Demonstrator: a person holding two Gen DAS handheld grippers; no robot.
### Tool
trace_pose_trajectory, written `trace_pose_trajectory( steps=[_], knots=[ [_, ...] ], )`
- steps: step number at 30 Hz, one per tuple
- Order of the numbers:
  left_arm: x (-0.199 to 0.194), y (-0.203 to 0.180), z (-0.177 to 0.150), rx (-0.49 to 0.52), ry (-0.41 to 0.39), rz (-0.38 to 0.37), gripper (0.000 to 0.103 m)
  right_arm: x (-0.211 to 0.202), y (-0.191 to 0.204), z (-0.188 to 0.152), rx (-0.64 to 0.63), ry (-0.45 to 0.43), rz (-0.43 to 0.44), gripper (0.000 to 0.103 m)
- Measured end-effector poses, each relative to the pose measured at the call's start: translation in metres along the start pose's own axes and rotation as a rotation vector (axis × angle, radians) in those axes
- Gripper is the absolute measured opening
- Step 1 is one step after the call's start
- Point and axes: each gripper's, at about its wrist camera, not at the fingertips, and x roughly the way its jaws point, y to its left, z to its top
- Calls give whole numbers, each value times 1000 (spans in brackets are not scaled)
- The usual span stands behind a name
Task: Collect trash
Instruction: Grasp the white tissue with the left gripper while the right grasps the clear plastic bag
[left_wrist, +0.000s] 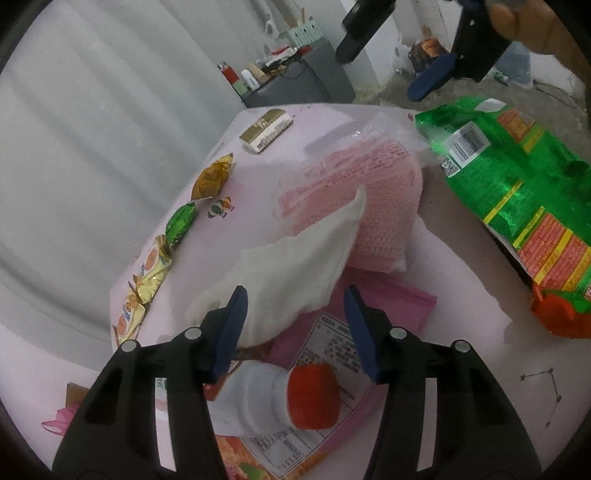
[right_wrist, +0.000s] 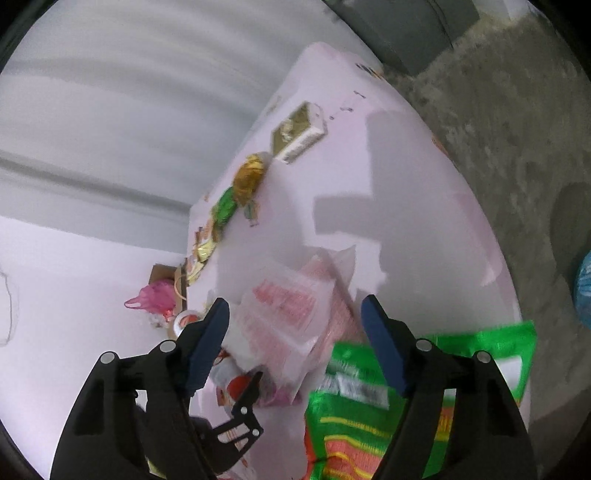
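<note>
Pink cloth covers the table (left_wrist: 325, 122), and trash lies all over it. The white crumpled tissue (left_wrist: 295, 266) sits right between the half-open fingers of the left gripper (left_wrist: 295, 314), not squeezed yet, with its long side pointing up and away to the right. The right gripper (right_wrist: 295, 332) is open and empty, over the green bag (right_wrist: 354, 410).

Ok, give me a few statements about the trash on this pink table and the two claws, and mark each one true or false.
1. The small white bottle has a red cap. True.
2. The left claw is clamped on the bottle. False: its jaws stand apart above it, touching nothing.
3. A large green snack bag lies on the table. True.
4. The white tissue lies on the floor. False: it rests on the table's wrapper pile.
5. The right claw holds the green bag. False: it is open and empty.
</note>
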Motion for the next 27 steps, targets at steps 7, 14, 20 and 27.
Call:
trace_pose_trajectory(
  steps=[7,14,20,27],
  knots=[
    [10,3,4,-19,31,-12,26,34,-16,16,43,83,-44,67],
    [13,12,4,-75,32,-31,8,53,-15,17,44,138,-27,55],
    [5,20,4,-112,4,-21,6,57,-14,13,51,140,-14,25],
    [-12,31,5,-168,-44,-7,5,42,-9,7,37,81,33,7]
  ],
)
